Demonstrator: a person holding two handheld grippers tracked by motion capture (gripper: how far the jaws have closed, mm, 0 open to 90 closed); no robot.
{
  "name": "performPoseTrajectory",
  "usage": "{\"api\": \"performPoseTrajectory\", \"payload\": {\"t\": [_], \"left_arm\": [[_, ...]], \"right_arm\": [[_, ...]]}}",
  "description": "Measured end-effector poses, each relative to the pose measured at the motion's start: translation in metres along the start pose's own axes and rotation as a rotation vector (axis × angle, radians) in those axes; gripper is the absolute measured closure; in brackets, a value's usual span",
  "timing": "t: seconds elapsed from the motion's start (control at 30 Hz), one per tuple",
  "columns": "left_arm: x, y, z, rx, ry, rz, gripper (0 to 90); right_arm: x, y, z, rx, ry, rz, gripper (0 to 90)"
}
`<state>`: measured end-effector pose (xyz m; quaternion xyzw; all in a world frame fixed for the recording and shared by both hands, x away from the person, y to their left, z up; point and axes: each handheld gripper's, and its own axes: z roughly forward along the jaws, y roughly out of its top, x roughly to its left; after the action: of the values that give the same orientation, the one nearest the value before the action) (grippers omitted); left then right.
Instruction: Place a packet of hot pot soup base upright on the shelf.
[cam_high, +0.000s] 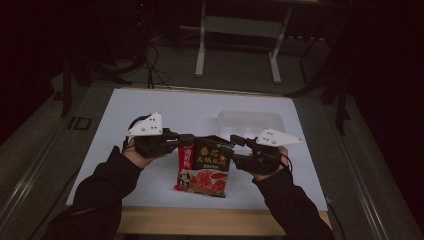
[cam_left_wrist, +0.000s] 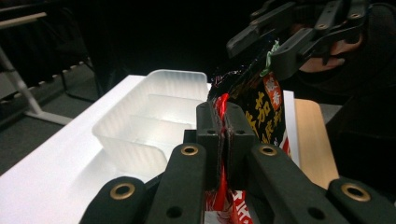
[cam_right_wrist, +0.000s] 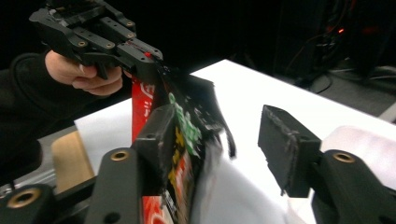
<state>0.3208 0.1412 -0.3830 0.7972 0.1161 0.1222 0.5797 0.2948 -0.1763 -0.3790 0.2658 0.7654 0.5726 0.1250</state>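
A red and black food packet (cam_high: 206, 167) stands upright on the white table sheet (cam_high: 150, 105), held between the two grippers. My left gripper (cam_high: 186, 141) is shut on its red left edge, and the left gripper view shows the jaws (cam_left_wrist: 223, 135) pressed together on that edge. My right gripper (cam_high: 234, 146) is at the packet's top right corner. In the right gripper view its jaws (cam_right_wrist: 219, 126) stand wide apart, with the packet (cam_right_wrist: 184, 135) leaning against the left jaw. The packet's top looks ragged there.
A clear plastic compartment tray (cam_high: 248, 121) lies on the sheet just behind the packet; it is also seen in the left gripper view (cam_left_wrist: 149, 116). The table's wooden front edge (cam_high: 200, 220) runs below the sheet. Dark floor, cables and a stand's legs lie beyond.
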Motion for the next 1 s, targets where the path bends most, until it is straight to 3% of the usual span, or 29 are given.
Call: {"api": "performPoseTrajectory", "payload": {"t": [0.13, 0.2, 0.27, 0.37, 0.63, 0.7, 0.83, 0.9, 1.0], "left_arm": [[-0.001, 0.001, 0.002, -0.012, -0.017, -0.001, 88.0], [0.0, 0.002, 0.003, -0.014, -0.022, -0.006, 88.0], [0.002, 0.0, 0.004, -0.017, -0.029, -0.025, 87.9], [0.005, -0.003, 0.004, -0.017, -0.039, -0.037, 87.9], [0.007, 0.0, 0.0, -0.056, -0.07, -0.058, 82.9], [0.006, 0.002, -0.002, -0.079, -0.046, -0.067, 66.7], [0.01, 0.003, -0.011, -0.12, 0.001, -0.129, 35.2], [0.012, 0.0, -0.015, -0.128, 0.025, -0.158, 24.3], [0.011, -0.009, -0.019, -0.112, 0.057, -0.162, 12.0]], "right_arm": [[0.003, -0.001, 0.005, 0.024, 0.015, -0.002, 55.8], [0.005, -0.002, 0.005, 0.015, 0.023, -0.014, 68.1], [0.008, -0.003, 0.004, 0.023, 0.018, -0.04, 73.3], [0.01, -0.002, 0.005, 0.045, 0.014, 0.006, 74.9], [0.019, 0.009, 0.0, 0.047, -0.001, 0.029, 76.0], [0.021, 0.012, -0.003, 0.043, -0.018, 0.037, 76.4], [0.023, 0.021, -0.011, 0.019, -0.097, 0.039, 76.5], [0.02, 0.027, -0.018, -0.016, -0.155, 0.042, 76.4], [0.015, 0.035, -0.028, -0.063, -0.226, 0.038, 76.4]]}}
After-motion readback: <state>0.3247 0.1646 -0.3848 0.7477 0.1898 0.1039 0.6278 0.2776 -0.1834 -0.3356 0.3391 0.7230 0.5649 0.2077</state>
